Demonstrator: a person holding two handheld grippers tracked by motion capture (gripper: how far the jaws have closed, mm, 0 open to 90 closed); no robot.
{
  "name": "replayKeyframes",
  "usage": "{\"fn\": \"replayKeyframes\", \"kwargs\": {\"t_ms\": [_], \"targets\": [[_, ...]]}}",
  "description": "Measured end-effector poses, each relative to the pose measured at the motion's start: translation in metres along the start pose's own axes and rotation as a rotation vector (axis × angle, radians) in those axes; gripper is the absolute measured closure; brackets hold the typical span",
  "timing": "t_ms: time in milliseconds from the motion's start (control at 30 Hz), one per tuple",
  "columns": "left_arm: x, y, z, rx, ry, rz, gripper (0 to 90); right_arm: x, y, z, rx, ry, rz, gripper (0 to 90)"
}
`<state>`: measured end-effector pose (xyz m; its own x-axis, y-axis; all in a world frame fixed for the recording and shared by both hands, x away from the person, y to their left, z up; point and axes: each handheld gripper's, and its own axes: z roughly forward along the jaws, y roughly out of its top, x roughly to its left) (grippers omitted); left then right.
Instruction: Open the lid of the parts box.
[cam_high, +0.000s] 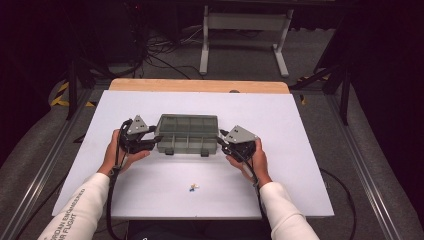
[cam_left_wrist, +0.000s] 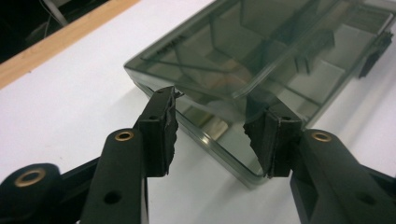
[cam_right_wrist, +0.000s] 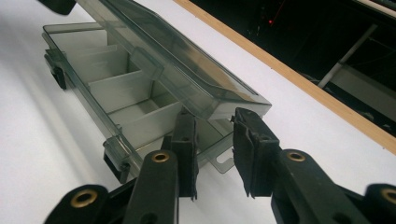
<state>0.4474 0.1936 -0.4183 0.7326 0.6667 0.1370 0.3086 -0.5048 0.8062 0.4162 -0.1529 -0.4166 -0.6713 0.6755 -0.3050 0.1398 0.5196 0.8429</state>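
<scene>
Smoky-grey plastic compartment box sits on the white table, lid partly raised. Left gripper and right gripper each stand part-open astride a lid corner; contact unclear.

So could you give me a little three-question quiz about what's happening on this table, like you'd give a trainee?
1. True or false: the lid of the smoky plastic organiser box is fully shut and latched.
2. Where does each tool stand? A) both at the box's left end B) one at each end C) both far from the box
3. What lies on the white table between the person's forearms?

Key:
1. False. The lid is lifted partway, with the empty compartments showing beneath it.
2. B. The left gripper is at the left end, the right gripper at the right end.
3. A few tiny loose parts, too small to identify.
</scene>
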Motion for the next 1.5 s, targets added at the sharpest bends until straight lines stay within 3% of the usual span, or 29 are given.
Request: {"fn": "replayKeyframes", "kwargs": {"t_ms": [433, 733, 1067, 1500], "targets": [[0.011, 0.012, 0.002, -0.032, 0.037, 0.014, 64.5, -0.017, 0.018, 0.002, -0.014, 0.000, -0.008, 79.0], [0.022, 0.025, 0.004, -0.031, 0.046, 0.031, 69.9, -0.030, 0.026, 0.011, -0.025, 0.009, 0.056, 78.2], [0.035, 0.039, 0.012, -0.033, 0.046, 0.007, 72.9, -0.046, 0.034, 0.020, -0.045, 0.011, 0.113, 79.7], [0.052, 0.042, 0.024, -0.034, 0.034, -0.055, 79.5, -0.061, 0.038, 0.036, -0.060, 0.009, 0.176, 80.6]]}}
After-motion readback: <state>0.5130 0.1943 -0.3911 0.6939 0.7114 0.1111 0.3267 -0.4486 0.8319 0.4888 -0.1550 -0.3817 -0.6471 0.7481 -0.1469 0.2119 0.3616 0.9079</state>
